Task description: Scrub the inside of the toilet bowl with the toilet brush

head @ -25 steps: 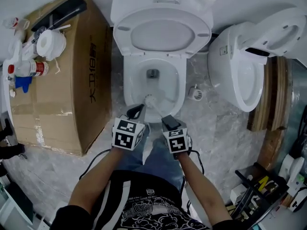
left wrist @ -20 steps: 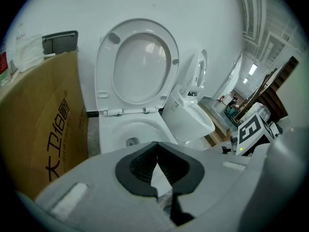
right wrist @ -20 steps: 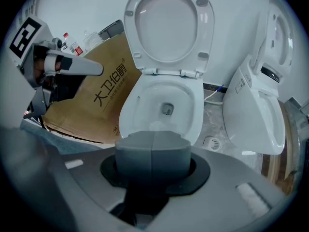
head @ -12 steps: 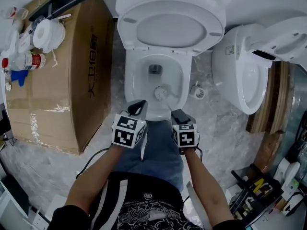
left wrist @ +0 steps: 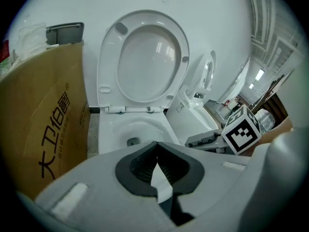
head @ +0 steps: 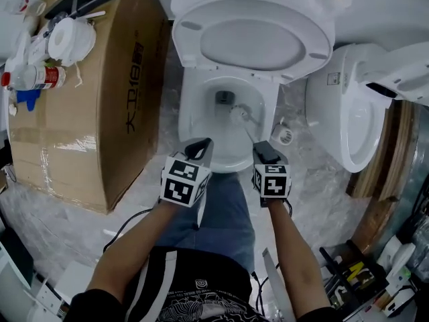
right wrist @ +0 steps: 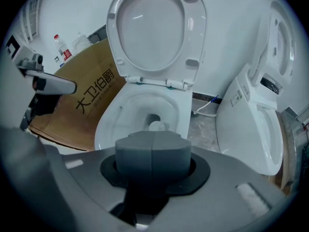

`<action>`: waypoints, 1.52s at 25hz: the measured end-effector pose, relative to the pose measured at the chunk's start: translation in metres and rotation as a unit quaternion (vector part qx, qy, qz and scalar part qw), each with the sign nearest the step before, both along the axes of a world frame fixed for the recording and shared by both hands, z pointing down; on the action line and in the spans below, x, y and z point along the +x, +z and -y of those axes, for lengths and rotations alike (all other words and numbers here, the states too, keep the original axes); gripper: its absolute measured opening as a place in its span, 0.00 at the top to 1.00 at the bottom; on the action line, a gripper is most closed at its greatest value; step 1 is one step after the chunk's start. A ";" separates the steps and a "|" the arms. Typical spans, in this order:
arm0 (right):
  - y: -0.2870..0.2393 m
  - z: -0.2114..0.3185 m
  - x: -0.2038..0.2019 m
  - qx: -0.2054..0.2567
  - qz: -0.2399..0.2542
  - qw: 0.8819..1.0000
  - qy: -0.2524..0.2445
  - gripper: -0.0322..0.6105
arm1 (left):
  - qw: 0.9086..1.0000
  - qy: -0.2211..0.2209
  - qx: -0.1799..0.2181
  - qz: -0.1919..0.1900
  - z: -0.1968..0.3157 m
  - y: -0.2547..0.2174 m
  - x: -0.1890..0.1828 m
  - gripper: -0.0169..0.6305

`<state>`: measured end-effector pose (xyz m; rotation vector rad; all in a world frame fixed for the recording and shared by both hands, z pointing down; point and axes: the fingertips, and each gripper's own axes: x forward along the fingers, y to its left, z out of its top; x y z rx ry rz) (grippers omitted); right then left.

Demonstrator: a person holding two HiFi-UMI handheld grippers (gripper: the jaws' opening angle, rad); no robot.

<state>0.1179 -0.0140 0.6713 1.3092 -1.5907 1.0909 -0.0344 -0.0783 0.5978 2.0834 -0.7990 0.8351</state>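
The white toilet bowl (head: 201, 123) stands with seat and lid (head: 258, 42) raised. The toilet brush's white head (head: 238, 113) is down in the bowl, just right of the drain hole (head: 224, 98). Its handle (head: 253, 134) slants back to my right gripper (head: 263, 150), which is shut on it at the bowl's front right rim. In the right gripper view the grey handle end (right wrist: 152, 154) fills the shut jaws and the brush head (right wrist: 155, 126) shows beyond. My left gripper (head: 199, 149) hovers at the front left rim, shut and holding nothing, as the left gripper view (left wrist: 155, 164) confirms.
A large cardboard box (head: 87, 113) stands left of the toilet, with bottles (head: 33, 78) and a paper roll (head: 67, 40) on top. A second toilet (head: 348, 113) stands at the right. The brush holder (head: 285, 137) sits on the floor between them. Wooden boards (head: 385, 173) lean further right.
The brush head has moved from the bowl's front wall back toward the drain and rightward. My right gripper shifted right with it; the left one stayed by the front rim.
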 end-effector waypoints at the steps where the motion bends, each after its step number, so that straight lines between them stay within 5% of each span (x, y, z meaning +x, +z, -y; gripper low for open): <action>1: 0.002 0.005 0.003 0.005 -0.004 1.000 -0.002 0.72 | 1.000 -0.004 0.000 -0.001 0.002 0.001 0.000 0.97; 11: 0.004 0.054 0.004 0.042 -0.023 0.999 -0.020 0.72 | 1.000 -0.017 0.003 0.007 0.004 0.006 -0.014 0.97; 22: -0.001 0.075 -0.065 0.066 0.000 0.995 -0.068 0.72 | 0.999 -0.040 0.005 0.015 -0.003 0.009 -0.044 0.97; 30: -0.003 0.036 -0.087 0.051 0.027 0.994 -0.095 0.72 | 0.999 -0.040 0.002 0.011 -0.009 0.011 -0.043 0.97; 38: 0.008 -0.018 -0.069 0.003 0.032 0.995 -0.098 0.72 | 1.000 -0.026 0.001 0.001 -0.014 0.010 -0.025 0.97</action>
